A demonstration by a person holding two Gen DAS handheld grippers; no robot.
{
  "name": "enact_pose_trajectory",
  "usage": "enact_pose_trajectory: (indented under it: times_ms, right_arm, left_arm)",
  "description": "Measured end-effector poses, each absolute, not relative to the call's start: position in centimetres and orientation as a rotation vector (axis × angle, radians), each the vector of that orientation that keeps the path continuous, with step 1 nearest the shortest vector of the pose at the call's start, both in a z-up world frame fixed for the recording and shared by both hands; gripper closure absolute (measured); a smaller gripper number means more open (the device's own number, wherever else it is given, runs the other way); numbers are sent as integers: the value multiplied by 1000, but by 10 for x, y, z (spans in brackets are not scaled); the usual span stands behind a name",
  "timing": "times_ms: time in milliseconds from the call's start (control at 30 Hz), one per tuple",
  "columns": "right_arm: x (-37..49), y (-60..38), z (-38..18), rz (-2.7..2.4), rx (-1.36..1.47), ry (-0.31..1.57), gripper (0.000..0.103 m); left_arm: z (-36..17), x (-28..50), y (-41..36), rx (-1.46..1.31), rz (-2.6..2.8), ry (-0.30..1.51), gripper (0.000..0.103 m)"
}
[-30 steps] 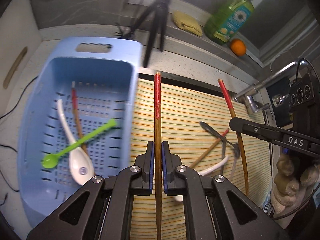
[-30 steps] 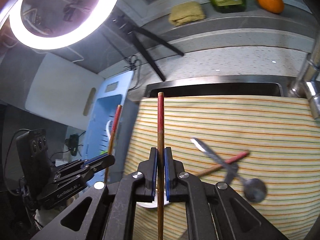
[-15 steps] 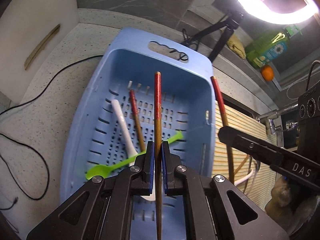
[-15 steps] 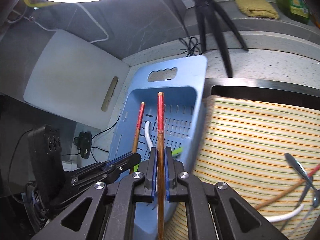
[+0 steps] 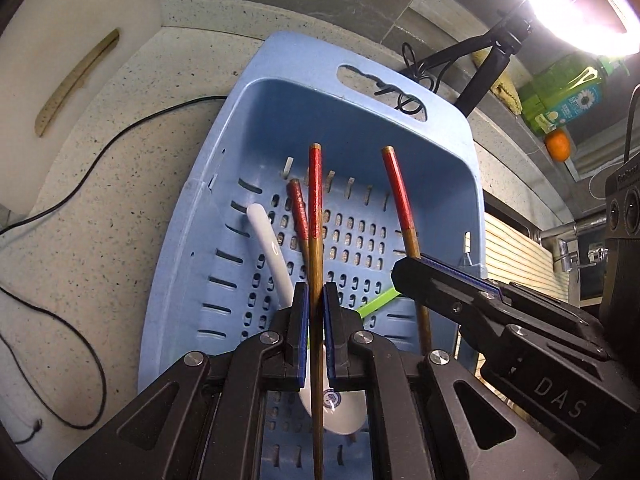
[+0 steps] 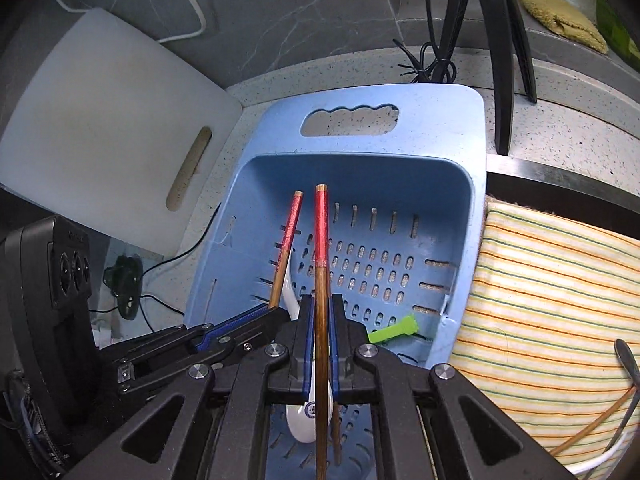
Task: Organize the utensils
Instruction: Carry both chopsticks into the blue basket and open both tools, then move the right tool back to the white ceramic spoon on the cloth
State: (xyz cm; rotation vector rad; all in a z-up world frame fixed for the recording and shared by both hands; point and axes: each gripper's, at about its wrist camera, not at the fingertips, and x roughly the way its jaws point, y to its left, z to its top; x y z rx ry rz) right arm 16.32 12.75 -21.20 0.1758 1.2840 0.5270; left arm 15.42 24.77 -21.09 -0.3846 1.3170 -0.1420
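Reading "DAS", right gripper (image 5: 408, 272) clamps chopstick (image 5: 396, 196).

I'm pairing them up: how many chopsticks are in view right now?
4. One chopstick in the left gripper, one in the right gripper, one lying in the blue basket, one on the striped cloth. Others may be hidden.

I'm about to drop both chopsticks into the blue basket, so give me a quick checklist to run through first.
1. Left hand-held gripper shut on left chopstick: ok.
2. Right hand-held gripper shut on right chopstick: ok.
3. Both chopsticks over the blue basket, not the striped cloth: ok.
4. Room on the basket floor beside the white spoon, green spoon and loose chopstick: ok.
5. Chopstick tips low enough for a gentle drop: cannot tell.
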Motion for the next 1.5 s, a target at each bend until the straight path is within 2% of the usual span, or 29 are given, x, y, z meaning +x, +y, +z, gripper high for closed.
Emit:
enact_pose_trajectory:
  times_ms: [433,700,900,1167,1333,1500]
  right_arm:
    - [160,136,-215,530,116,1287,95]
    - [150,112,-187,581,125,1240,91]
    - [144,56,-155,612,186,1200,87]
    - [140,-48,-124,610,216,1173,78]
    - [134,-110,-125,580,238,1212,77]
    - [117,-149,-151,568,312,1291,77]
  left_arm:
    - [-218,153,240,-373,-102,1332,97]
    - [-198,137,246,-386,-75,1286,96]
    - [-168,116,238,-401,-99,1221,96]
    - [-125,79,184,-361,-202,1152,92]
    - [-134,57,128,-329,-285,1201,92]
    - [-159,50,87,-260,-308,1276,92]
